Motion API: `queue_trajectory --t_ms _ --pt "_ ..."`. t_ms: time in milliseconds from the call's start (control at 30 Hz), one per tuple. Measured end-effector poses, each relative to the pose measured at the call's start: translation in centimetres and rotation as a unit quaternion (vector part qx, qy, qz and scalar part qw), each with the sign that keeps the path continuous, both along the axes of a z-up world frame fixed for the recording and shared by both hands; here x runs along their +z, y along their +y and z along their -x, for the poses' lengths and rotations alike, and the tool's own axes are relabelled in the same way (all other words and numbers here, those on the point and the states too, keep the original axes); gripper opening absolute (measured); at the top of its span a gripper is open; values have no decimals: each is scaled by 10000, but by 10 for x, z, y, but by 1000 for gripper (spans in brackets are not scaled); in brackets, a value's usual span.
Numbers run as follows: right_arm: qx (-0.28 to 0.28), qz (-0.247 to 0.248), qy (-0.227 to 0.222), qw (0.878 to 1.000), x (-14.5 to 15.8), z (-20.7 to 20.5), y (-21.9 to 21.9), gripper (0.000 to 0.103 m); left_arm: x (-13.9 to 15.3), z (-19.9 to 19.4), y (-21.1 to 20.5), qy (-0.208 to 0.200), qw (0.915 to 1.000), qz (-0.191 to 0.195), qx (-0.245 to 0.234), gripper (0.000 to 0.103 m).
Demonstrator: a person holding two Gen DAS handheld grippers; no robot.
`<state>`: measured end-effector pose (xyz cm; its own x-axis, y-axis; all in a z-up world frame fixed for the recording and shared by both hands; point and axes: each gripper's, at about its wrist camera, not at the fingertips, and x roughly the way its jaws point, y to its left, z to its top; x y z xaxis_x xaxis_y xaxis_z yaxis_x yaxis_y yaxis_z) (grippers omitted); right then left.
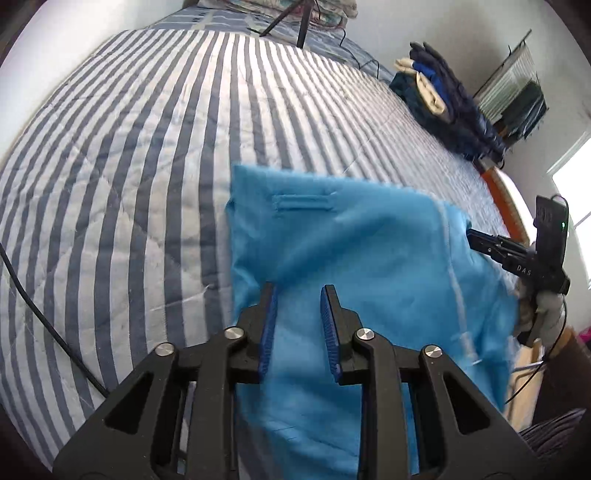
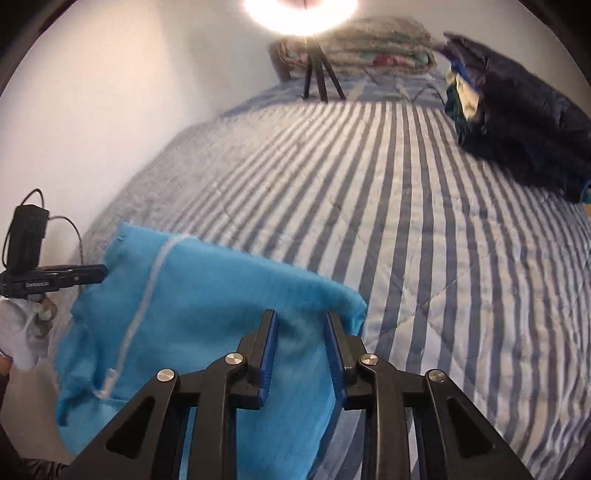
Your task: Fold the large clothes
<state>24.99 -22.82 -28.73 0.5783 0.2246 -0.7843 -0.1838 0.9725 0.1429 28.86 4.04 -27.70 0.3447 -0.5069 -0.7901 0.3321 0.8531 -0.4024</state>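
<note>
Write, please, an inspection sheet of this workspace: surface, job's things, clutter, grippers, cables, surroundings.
Surface: blue-and-white striped quilted bedspread, lightly wrinkled.
Job's things: bright blue fabric garment, lifted over the bed edge.
Clutter: pile of dark folded clothes at the far right; black tripod near the pillows.
Grippers: left gripper and right gripper have blue cloth between the pads; grip unclear.
Cables: black cable on the bedspread.
Surroundings: white wall, bright lamp.
</note>
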Motion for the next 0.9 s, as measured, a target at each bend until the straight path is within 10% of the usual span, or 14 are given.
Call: queue_trajectory --t_ms 233,333,600,800,900 --pt "-99 -19 47 9999 13 24 -9 32 17 10 19 -67 9997 142 165 28" --pt "-127 -399 -220 9989 26 50 -18 40 20 11 35 177 9972 630 355 54" --pt "452 246 269 9983 -9 85 19 37 0 22 53 660 9935 815 451 54" --pt "481 -323 645 9962 -8 111 -5 37 -13 34 73 986 9847 1335 541 54" --pt "310 -799 466 9952 5 115 -29 66 -22 31 88 1267 9733 1796 655 54"
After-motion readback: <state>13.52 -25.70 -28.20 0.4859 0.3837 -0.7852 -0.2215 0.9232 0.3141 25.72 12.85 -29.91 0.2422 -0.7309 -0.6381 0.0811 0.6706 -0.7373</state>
